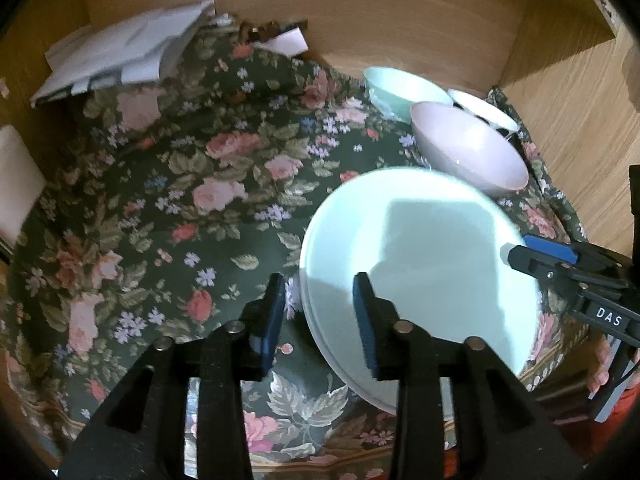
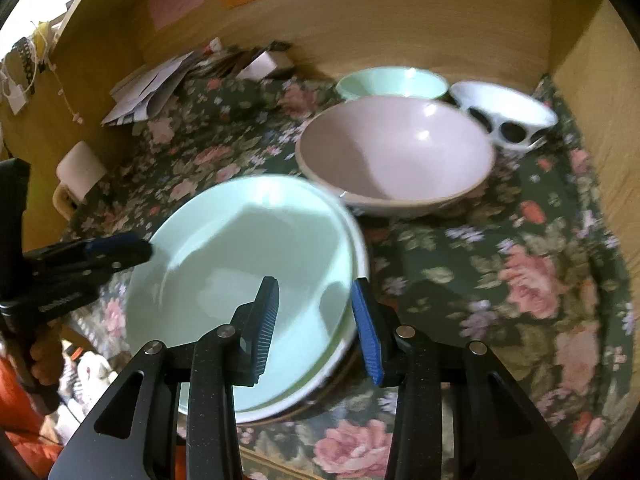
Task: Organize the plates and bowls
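A stack of pale green plates [image 1: 420, 256] [image 2: 240, 280] lies on the floral cloth near the front edge. My left gripper [image 1: 320, 316] is open, its jaws astride the stack's left rim. My right gripper [image 2: 316, 320] is open, its jaws astride the stack's right rim; it also shows in the left wrist view [image 1: 532, 256]. Behind the stack sits a pink bowl [image 1: 468, 148] [image 2: 396, 156]. Further back stand a green bowl [image 1: 400, 88] [image 2: 392, 82] and a white bowl with dark spots [image 1: 484, 114] [image 2: 504, 120].
Everything lies on a floral cloth [image 1: 180, 200] [image 2: 520, 280] inside a wooden-walled shelf [image 2: 400, 20]. Papers [image 1: 120, 56] [image 2: 148, 88] lie at the back left. A white mug [image 2: 76, 176] lies at the left wall.
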A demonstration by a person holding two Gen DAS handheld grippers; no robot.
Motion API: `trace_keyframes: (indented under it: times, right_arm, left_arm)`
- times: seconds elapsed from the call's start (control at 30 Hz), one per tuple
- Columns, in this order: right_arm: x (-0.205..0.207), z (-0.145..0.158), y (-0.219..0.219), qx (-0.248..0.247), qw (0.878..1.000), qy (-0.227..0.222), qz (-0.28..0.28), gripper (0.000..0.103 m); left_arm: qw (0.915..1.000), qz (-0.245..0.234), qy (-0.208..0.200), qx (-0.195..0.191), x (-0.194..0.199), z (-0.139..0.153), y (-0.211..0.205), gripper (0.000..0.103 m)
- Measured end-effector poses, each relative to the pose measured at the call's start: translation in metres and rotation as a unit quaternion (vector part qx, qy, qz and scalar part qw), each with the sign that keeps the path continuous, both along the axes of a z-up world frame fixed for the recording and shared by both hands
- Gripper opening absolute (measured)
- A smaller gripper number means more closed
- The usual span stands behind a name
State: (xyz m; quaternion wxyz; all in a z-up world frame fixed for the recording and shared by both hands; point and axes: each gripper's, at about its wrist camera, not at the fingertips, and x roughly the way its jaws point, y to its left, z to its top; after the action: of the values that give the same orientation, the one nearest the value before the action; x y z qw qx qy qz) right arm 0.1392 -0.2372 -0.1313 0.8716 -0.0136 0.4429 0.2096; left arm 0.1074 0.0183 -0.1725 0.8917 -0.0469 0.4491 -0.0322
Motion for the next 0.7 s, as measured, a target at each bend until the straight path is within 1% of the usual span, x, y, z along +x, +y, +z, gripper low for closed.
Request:
trace_keyframes:
  times: [0.03, 0.13, 0.17, 0.23, 0.3, 0.37, 0.4, 0.43, 0.57, 0.63, 0.7]
  right_arm:
    - [0.0, 0.003, -0.002, 0.002, 1.0, -0.003, -0.004, 0.035]
    - [-0.002, 0.013, -0.01, 0.007, 1.0, -0.017, -0.015, 0.037]
    - [-0.002, 0.016, -0.012, 0.009, 1.0, -0.022, -0.018, 0.041]
    - [-0.004, 0.024, -0.016, 0.011, 0.999, -0.036, -0.026, 0.046]
    - [-0.004, 0.031, -0.019, 0.012, 0.998, -0.05, -0.032, 0.05]
    - [-0.004, 0.038, -0.023, 0.013, 0.997, -0.062, -0.037, 0.058]
    - [-0.004, 0.041, -0.024, 0.013, 0.997, -0.068, -0.04, 0.06]
    - [-0.004, 0.045, -0.025, 0.014, 0.996, -0.075, -0.042, 0.062]
    - [0.0, 0.055, -0.028, 0.017, 0.995, -0.09, -0.041, 0.063]
    - [0.003, 0.057, -0.03, 0.018, 0.994, -0.094, -0.042, 0.065]
    - [0.007, 0.059, -0.032, 0.017, 0.994, -0.101, -0.044, 0.069]
  left_arm:
    - [0.9999, -0.001, -0.009, 0.004, -0.001, 0.006, -0.001, 0.046]
    - [0.9992, -0.006, -0.036, 0.015, -0.004, 0.02, -0.006, 0.056]
    - [0.9988, -0.008, -0.044, 0.017, -0.005, 0.024, -0.007, 0.058]
    - [0.9978, -0.013, -0.063, 0.018, -0.006, 0.035, -0.012, 0.067]
    - [0.9966, -0.015, -0.08, 0.016, -0.006, 0.043, -0.015, 0.07]
    - [0.9953, -0.017, -0.094, 0.015, -0.003, 0.051, -0.019, 0.074]
    - [0.9945, -0.017, -0.103, 0.014, -0.001, 0.055, -0.021, 0.077]
    - [0.9939, -0.016, -0.108, 0.013, 0.0, 0.057, -0.023, 0.079]
    - [0.9913, -0.018, -0.129, 0.017, 0.008, 0.066, -0.03, 0.079]
    - [0.9914, -0.02, -0.128, 0.015, 0.016, 0.068, -0.033, 0.082]
    - [0.9917, -0.021, -0.127, 0.012, 0.025, 0.069, -0.036, 0.082]
